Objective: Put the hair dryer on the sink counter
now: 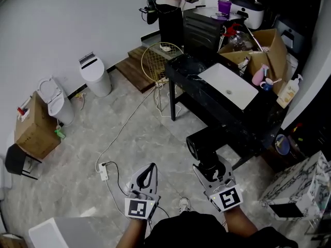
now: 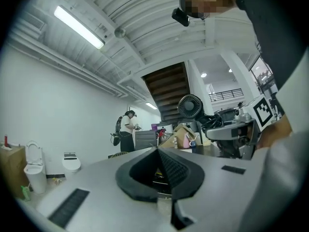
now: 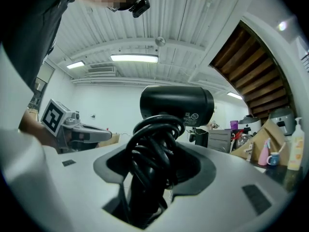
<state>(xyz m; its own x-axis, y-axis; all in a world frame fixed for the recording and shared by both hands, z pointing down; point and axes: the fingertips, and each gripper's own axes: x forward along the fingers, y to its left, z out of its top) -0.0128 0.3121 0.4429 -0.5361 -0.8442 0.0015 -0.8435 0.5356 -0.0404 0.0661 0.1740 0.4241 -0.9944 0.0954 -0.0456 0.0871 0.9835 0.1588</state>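
Grey tiled floor [image 1: 129, 149], right tool [image 1: 210, 168] clamping black hair dryer [image 1: 199, 142]

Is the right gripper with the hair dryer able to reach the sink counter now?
Probably yes: the right gripper, shut on the hair dryer, is near the sink counter's front edge, and nothing blocks it.

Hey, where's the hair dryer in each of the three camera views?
Head view: the hair dryer is low, right of centre, in the right tongs.
Left gripper view: right of centre, round grille facing the camera.
Right gripper view: dead centre, cord coiled round its handle.
Shared landmark: the cardboard box.
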